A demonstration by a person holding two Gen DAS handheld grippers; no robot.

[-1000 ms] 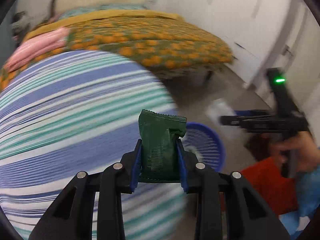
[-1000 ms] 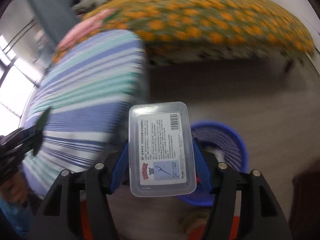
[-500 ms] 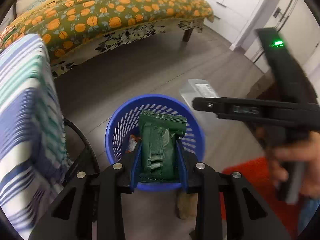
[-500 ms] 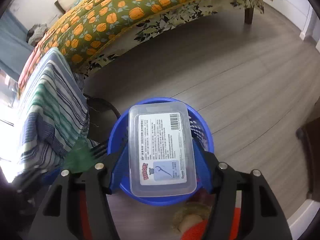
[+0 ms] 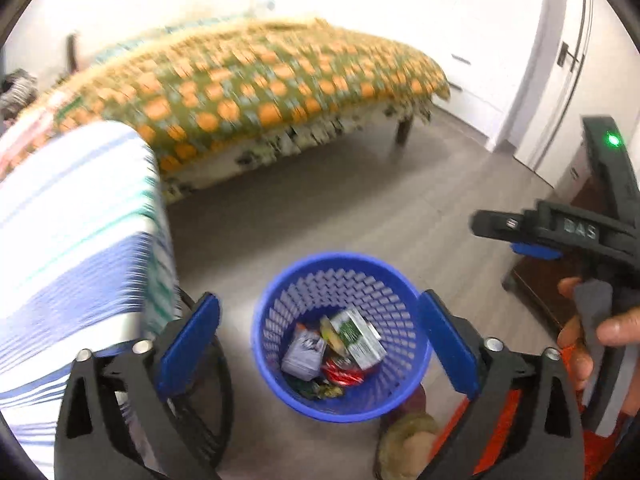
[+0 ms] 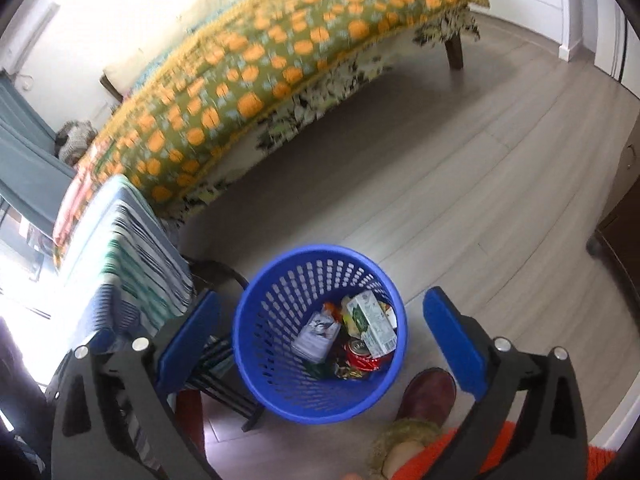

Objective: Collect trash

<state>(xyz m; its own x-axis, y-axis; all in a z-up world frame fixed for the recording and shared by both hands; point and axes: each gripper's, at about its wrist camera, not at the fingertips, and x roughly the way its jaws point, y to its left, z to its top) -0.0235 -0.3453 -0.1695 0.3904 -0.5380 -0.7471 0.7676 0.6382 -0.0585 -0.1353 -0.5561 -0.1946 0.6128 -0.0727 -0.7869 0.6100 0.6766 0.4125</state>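
A blue perforated trash basket (image 5: 280,292) stands on the grey wood floor; it also shows in the right wrist view (image 6: 272,292). Inside lie a green-and-white carton (image 5: 358,338), a grey packet (image 5: 304,354), a red can (image 6: 360,354) and other wrappers. My left gripper (image 5: 320,340) is open and empty above the basket. My right gripper (image 6: 324,338) is open and empty above it too, and shows side-on at the right of the left wrist view (image 5: 532,240).
A bed with an orange-patterned green cover (image 5: 260,92) stands behind. A striped blue-green cloth (image 5: 72,248) covers a black-framed stand at the left. A dark cabinet (image 5: 560,280) is at the right. A brown shoe (image 6: 430,396) touches the basket's base.
Both grippers have opened. The green packet left my left gripper and the clear plastic box left my right gripper. Both views have tilted up over the basket.
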